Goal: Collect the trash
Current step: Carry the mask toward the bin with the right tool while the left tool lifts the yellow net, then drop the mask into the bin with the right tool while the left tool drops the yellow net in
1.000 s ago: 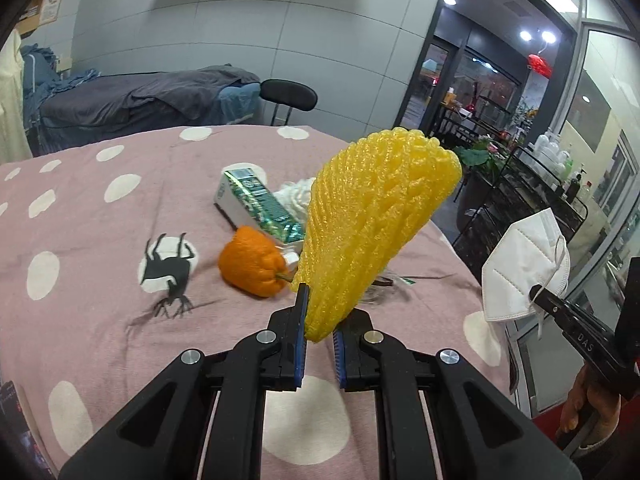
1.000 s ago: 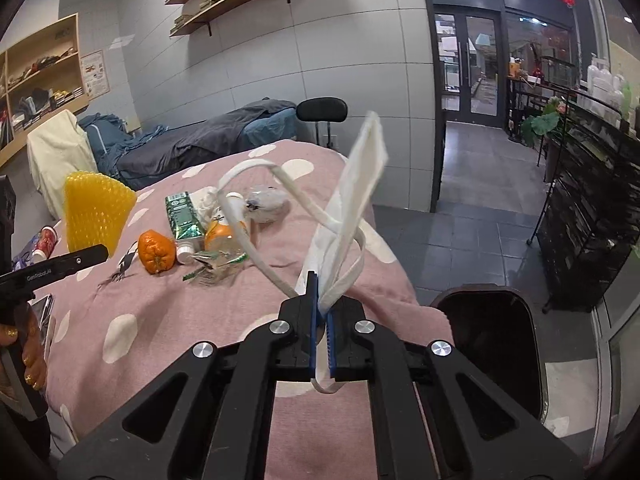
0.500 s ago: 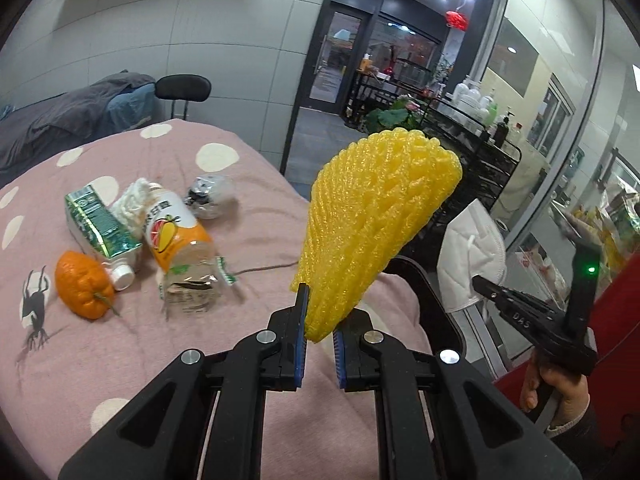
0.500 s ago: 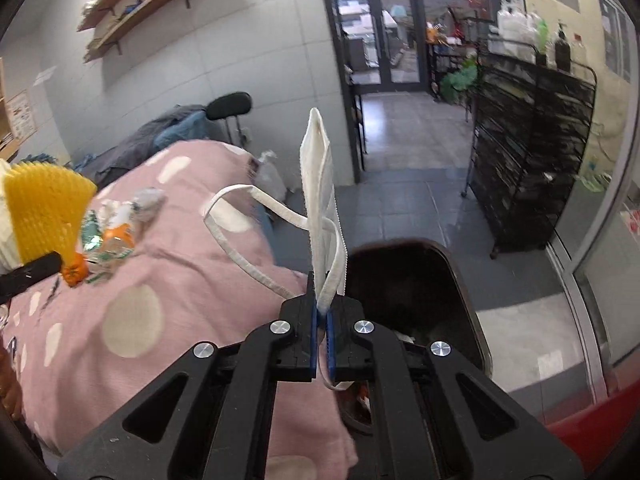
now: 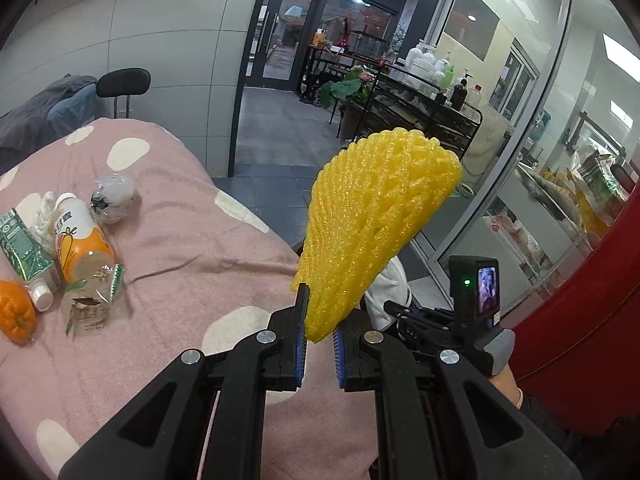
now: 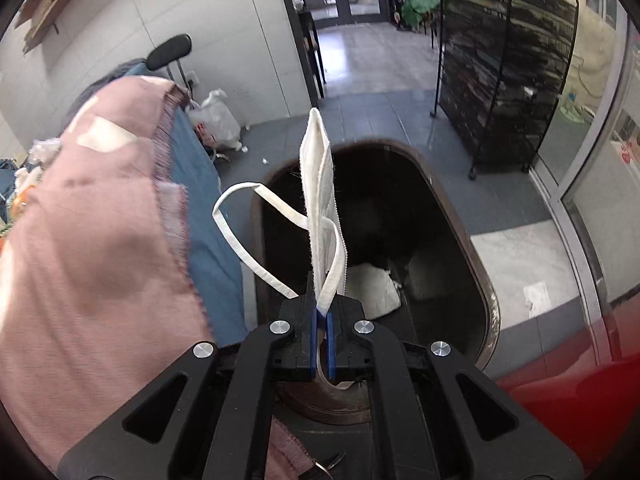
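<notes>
1. Over the last second both views have swung away from the litter on the pink spotted cloth (image 5: 192, 248) and toward the floor beside it. The right claw (image 6: 320, 340) now hangs directly over the open mouth of the dark bin (image 6: 480, 280), where a second ago it faced the room with the bin off to one side.

2. The right claw is pressed together on the lower edge of a white face mask (image 6: 320, 200), which stands upright between the fingers with its ear loops curling out to the left. Pale crumpled rubbish already lies at the bottom of the bin.

3. The left claw (image 5: 318, 344) pinches the narrow end of a yellow foam net (image 5: 376, 220), which fans upward. It has turned from the middle of the cloth to the edge nearest the bin, and the other handset (image 5: 472, 308) with its small lit screen now shows just beyond it, so the two hands are close together.

4. The shift means the carrying step is nearly over: the mask looks ready to be let go, and the foam net should follow once the left hand is over the opening.

5. Still on the cloth are a juice bottle (image 5: 80, 240), a green carton (image 5: 24, 252), an orange (image 5: 16, 316), a crumpled wrapper (image 5: 90, 304) and a clear wad (image 5: 112, 200), so more trips look necessary.
</notes>
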`<state>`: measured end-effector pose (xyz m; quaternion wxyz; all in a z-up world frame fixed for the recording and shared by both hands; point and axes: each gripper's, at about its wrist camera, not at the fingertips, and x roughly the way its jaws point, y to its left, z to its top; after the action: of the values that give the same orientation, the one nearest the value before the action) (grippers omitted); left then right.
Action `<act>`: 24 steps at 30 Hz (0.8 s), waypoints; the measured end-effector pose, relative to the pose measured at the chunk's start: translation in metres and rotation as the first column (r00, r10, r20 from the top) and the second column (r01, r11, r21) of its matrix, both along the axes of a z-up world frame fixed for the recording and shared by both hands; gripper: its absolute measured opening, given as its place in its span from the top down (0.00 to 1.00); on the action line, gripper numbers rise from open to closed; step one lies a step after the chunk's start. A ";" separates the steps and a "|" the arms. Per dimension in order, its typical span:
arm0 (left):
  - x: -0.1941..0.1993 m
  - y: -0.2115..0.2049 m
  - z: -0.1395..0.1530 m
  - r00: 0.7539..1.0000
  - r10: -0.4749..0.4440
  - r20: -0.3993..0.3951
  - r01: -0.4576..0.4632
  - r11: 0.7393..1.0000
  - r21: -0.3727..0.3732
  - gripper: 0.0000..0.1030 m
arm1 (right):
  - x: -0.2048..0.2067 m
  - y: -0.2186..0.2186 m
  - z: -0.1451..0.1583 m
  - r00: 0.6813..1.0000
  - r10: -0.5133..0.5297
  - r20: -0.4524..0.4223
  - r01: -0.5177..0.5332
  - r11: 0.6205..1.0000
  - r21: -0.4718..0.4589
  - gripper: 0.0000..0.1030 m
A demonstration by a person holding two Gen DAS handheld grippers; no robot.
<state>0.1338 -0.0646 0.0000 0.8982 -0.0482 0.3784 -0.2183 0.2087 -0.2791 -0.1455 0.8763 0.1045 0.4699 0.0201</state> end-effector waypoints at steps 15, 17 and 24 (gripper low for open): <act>0.010 -0.028 -0.012 0.994 -0.079 -0.070 0.078 0.997 -0.020 0.89 | -0.010 -0.024 -0.041 0.992 -0.102 -0.080 0.105 0.994 0.031 0.50; 0.011 -0.035 -0.013 0.992 -0.100 -0.079 0.098 0.995 -0.028 0.89 | -0.015 -0.026 -0.038 0.991 -0.111 -0.074 0.114 0.993 0.031 0.49; 0.018 -0.070 -0.027 0.974 -0.181 -0.135 0.177 0.983 -0.043 0.89 | -0.027 -0.036 -0.028 0.986 -0.157 -0.053 0.158 0.987 0.020 0.43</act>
<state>0.1519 -0.1347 -0.0272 0.8456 -0.0425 0.4394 -0.3003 0.1813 -0.3152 -0.1736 0.8615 0.1524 0.4822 -0.0460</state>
